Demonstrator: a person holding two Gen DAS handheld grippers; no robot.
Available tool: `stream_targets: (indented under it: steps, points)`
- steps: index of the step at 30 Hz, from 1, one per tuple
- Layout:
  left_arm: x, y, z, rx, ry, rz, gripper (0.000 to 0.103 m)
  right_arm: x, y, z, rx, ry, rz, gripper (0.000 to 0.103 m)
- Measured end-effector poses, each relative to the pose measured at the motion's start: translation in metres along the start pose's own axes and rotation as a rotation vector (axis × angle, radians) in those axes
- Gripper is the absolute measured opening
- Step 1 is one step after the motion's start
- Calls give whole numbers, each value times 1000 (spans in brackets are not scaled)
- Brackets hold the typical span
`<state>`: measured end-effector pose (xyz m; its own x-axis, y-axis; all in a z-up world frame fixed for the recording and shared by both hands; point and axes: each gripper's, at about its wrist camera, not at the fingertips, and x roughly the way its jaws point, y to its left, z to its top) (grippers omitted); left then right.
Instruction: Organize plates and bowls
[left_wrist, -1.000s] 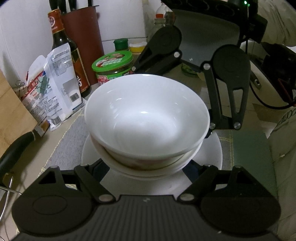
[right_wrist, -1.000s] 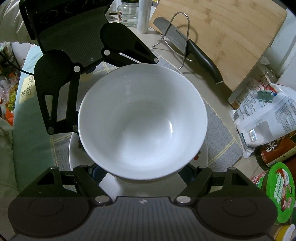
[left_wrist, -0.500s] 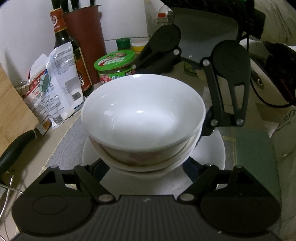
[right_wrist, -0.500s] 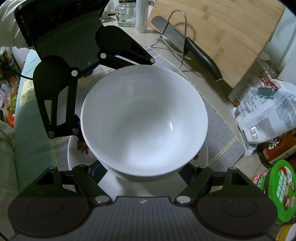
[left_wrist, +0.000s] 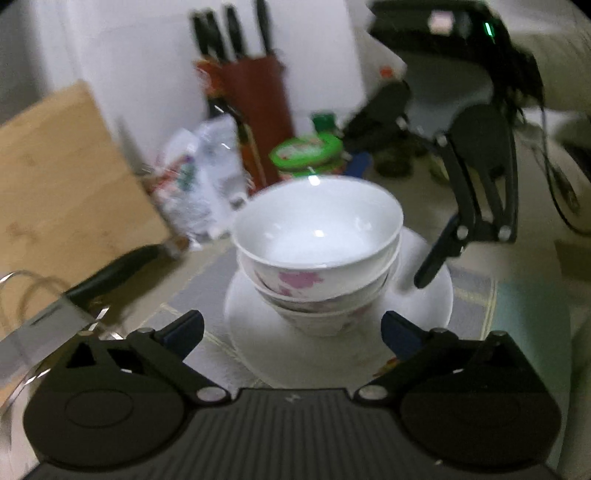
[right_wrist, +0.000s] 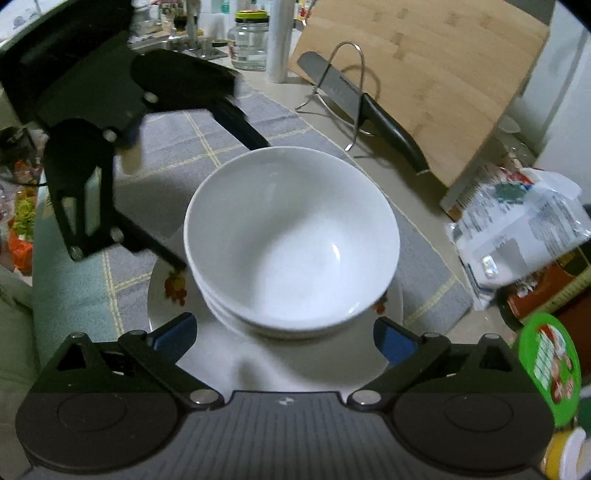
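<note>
**Operator:** Plate (right_wrist: 258, 365), white with a fruit print near its rim, lies flat on the grey checked mat (right_wrist: 192, 147); I log it as the base of the stack. Behind it the bamboo cutting board (right_wrist: 436, 81) leans upright, with the black-handled knife (right_wrist: 373, 114) propped on a wire rack (right_wrist: 354, 92) in front of it.

**Observer:** And the bowls?

**Operator:** Top bowl (right_wrist: 291, 236) is plain white inside and nested into at least one more bowl under it; from my left wrist view the stack (left_wrist: 317, 258) shows pink flower prints on the outer walls and stands upright at the middle of the plate (left_wrist: 258, 350). That view is motion-blurred, so I cannot count the bowls for certain.

**Observer:** Grippers?

**Operator:** My right gripper (right_wrist: 286, 332) has its blue-padded fingers spread wide, one at each side of the stack near the plate's front edge, touching nothing. My left gripper (left_wrist: 293, 328) is likewise spread apart and empty, low in front of the plate on the opposite side.

**Observer:** Smaller items?

**Operator:** Crumpled white packet (right_wrist: 517, 229) right of the mat, green-lidded jar (right_wrist: 546, 365) beside it, clear glass jar (right_wrist: 251, 40) at the far end.
</note>
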<state>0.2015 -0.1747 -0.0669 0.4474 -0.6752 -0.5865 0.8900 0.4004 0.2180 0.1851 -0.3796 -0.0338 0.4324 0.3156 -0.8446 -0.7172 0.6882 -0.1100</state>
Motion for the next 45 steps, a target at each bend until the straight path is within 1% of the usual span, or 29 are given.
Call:
stream_targets:
  steps: [2, 5, 8, 9, 12, 14, 15, 17, 18, 20, 21, 25, 28, 31, 36, 40, 45]
  points:
    - [-13, -1, -3, -56, -34, 18, 102, -9, 9, -2, 20, -5, -36, 103]
    - [-26, -5, -7, -114, -68, 17, 102, -20, 28, -1, 48, -3, -99, 103]
    - [-37, -11, -12, -157, -106, 4, 102, -24, 48, 1, 97, 28, -188, 103]
    - [-43, -13, -13, -185, -119, 20, 102, -23, 53, 3, 130, 48, -208, 103]
    - [-55, -14, -14, -262, -115, 73, 102, -20, 66, 7, 270, 79, -261, 103]
    - [-64, -11, -15, -330, -88, 111, 102, -22, 75, 8, 389, 66, -309, 103]
    - [-70, -9, -16, -373, -75, 124, 102, -24, 80, 9, 453, 60, -332, 103]
    - [-80, -7, -17, -427, -51, 143, 102, -27, 90, 11, 583, 58, -394, 103]
    - [-85, -7, -17, -439, -47, 161, 102, -30, 97, 11, 646, 63, -438, 103]
    - [-97, -10, -17, -439, -39, 211, 102, -34, 108, 12, 746, 67, -495, 103]
    - [-101, -11, -16, -433, -34, 224, 102, -38, 113, 11, 799, 59, -515, 103]
    - [-113, -17, -10, -434, 0, 237, 102, -56, 135, 7, 930, -3, -566, 103]
    - [-120, -18, -5, -445, 14, 241, 102, -72, 149, 9, 981, -60, -607, 103]
    - [-128, -18, -3, -465, -1, 229, 102, -83, 160, 10, 1005, -99, -623, 103]
    - [-131, -18, 1, -482, 9, 272, 102, -88, 167, 12, 1021, -118, -621, 103]
    - [-133, -16, 2, -506, 16, 288, 102, -86, 167, 15, 1021, -122, -619, 103]
    - [-134, -16, 3, -505, 27, 293, 102, -89, 167, 17, 1020, -132, -623, 103]
